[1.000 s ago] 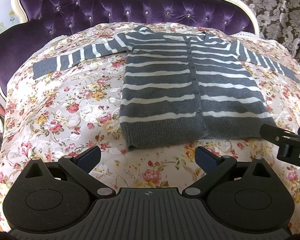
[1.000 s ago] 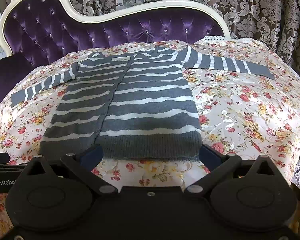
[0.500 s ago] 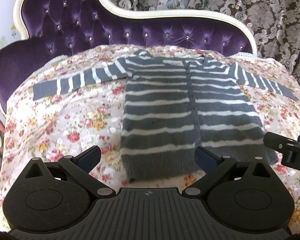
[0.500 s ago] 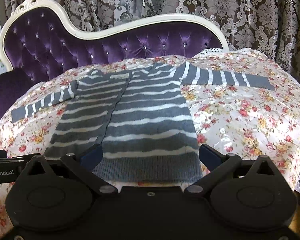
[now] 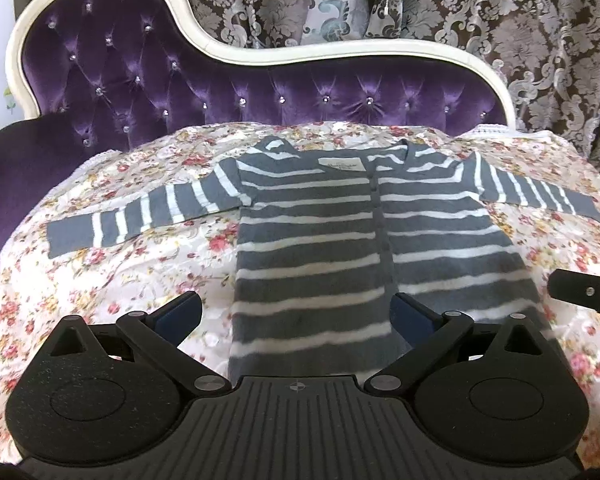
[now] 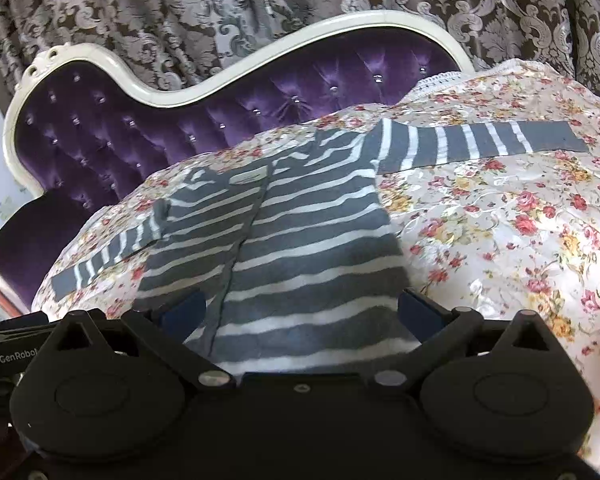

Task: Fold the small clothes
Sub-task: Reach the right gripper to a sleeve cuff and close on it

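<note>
a: two sets of tongs, both with jaws spread wide and nothing between them. your left gripper [image 5: 296,316] sits low over the hem end of the striped cardigan [image 5: 312,248], straddling its left half; your right gripper [image 6: 302,312] straddles the right half of the same hem.

b: so which way does the garment run from me?

a: straight ahead. its long axis goes from the hem under your fingers up to the collar near the purple headboard [image 5: 148,80]. it lies flat and buttoned on the floral bedspread [image 5: 112,272], sleeves thrown out sideways.

b: and which hand for which sleeve?

a: the left sleeve [image 5: 140,216] lies up and to the left of your left gripper; the right sleeve [image 6: 480,140] up and to the right of your right one. neither is close, so i'd judge each hand needs a reach forward and outward. the hem is the nearer hold for both.

b: any bins or baskets?

a: none in view, so nothing to fill. only the patterned curtain [image 6: 260,12] behind the bed.
</note>
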A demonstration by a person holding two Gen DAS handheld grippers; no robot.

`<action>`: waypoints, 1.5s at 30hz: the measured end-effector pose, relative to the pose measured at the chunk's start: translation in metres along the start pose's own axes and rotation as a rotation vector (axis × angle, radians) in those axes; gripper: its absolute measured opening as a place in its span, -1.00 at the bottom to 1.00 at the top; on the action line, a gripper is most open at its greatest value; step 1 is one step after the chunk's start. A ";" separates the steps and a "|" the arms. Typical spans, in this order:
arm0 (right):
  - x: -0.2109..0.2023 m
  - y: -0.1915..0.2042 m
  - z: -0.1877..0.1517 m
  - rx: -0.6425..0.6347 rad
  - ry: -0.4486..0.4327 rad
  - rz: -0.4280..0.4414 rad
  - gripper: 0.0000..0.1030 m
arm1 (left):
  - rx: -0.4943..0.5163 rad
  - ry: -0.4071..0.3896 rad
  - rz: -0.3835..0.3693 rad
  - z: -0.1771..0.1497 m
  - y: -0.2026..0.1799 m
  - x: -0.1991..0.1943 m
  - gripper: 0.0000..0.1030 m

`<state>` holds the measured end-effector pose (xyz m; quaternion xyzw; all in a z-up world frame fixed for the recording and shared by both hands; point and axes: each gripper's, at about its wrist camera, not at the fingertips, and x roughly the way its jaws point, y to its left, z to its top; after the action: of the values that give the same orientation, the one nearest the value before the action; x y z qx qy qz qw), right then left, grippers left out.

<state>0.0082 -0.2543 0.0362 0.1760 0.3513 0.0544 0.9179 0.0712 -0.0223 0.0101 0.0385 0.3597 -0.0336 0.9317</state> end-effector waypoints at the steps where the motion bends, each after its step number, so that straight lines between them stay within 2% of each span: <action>1: 0.003 -0.002 0.003 0.003 0.002 -0.004 0.98 | -0.003 0.004 -0.005 0.003 0.000 0.004 0.97; 14: 0.040 -0.046 0.050 0.064 0.020 -0.024 0.98 | -0.036 0.037 -0.009 0.035 -0.002 0.061 0.97; 22: 0.068 -0.101 0.083 0.145 0.018 -0.038 0.98 | -0.044 0.038 -0.023 0.048 -0.010 0.097 0.97; 26: 0.082 -0.135 0.098 0.196 0.021 -0.045 0.98 | -0.062 0.030 -0.055 0.048 -0.014 0.113 0.97; 38: 0.098 -0.229 0.140 0.308 -0.071 -0.227 0.98 | -0.051 0.082 -0.048 0.030 -0.020 0.154 0.98; 41: 0.101 -0.255 0.145 0.362 -0.089 -0.264 0.93 | -0.059 0.044 -0.059 0.023 -0.018 0.154 0.98; 45: 0.104 -0.280 0.150 0.383 -0.106 -0.332 0.85 | -0.061 0.033 -0.079 0.020 -0.016 0.156 0.99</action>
<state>0.1787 -0.5345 -0.0262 0.2892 0.3309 -0.1738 0.8813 0.1982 -0.0453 -0.0811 -0.0036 0.3770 -0.0588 0.9243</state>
